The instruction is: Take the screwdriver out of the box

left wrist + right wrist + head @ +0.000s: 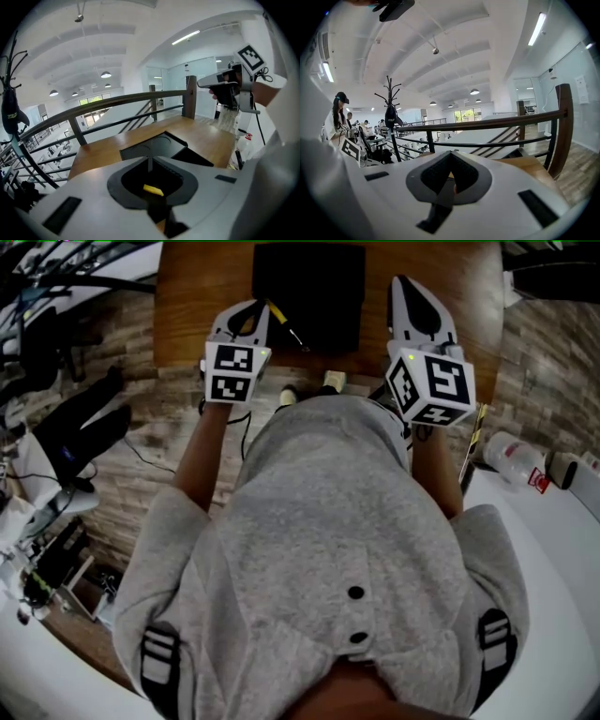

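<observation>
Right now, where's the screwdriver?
Head view: the screwdriver sits in the jaws of the left gripper, left of centre. It is outside the black box, by the box's left edge, above the wooden table.

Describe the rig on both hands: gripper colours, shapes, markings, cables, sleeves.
The left gripper and right gripper have white pointed shells with black jaw pads. Each carries a white cube with black square markers: left cube, right cube. A thin dark cable hangs under the right one. The person wears a grey short-sleeved shirt.
</observation>
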`<action>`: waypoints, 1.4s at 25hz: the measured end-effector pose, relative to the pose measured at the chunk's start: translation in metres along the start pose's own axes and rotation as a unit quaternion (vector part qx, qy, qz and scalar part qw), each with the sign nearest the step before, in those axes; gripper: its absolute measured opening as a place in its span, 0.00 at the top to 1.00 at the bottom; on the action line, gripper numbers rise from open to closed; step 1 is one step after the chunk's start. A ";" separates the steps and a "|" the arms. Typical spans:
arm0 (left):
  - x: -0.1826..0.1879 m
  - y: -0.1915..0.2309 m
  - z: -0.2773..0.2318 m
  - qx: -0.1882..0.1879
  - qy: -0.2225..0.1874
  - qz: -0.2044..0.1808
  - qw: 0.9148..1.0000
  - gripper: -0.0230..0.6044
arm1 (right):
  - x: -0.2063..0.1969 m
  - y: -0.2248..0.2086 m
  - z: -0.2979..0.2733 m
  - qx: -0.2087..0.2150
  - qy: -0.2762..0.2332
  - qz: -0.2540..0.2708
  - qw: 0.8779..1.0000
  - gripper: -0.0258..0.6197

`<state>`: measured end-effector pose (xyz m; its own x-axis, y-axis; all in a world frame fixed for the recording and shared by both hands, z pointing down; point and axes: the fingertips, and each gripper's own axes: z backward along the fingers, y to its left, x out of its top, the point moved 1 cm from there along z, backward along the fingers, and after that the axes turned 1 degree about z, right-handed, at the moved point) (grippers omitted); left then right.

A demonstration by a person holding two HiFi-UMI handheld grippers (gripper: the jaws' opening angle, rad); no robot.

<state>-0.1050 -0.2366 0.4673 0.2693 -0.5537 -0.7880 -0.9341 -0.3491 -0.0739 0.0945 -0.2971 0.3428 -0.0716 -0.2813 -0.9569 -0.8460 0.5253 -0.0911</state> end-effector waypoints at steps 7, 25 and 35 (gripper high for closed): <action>-0.043 -0.001 -0.036 -0.029 0.072 -0.026 0.997 0.79 | -0.005 -0.002 -0.009 0.000 0.006 0.001 1.000 0.94; -0.103 -0.028 -0.097 -0.195 0.226 -0.277 0.913 0.74 | -0.015 -0.033 -0.003 -0.021 0.017 -0.020 0.999 0.94; -0.121 -0.039 -0.100 -0.262 0.253 -0.435 0.824 0.74 | -0.022 -0.048 0.012 -0.041 0.019 -0.031 0.998 0.94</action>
<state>-0.0779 -0.2316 0.6264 0.9698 -0.1199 -0.2123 -0.1430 -0.9849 -0.0972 0.1435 -0.3064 0.3651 -0.0364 -0.3425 -0.9388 -0.8896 0.4390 -0.1257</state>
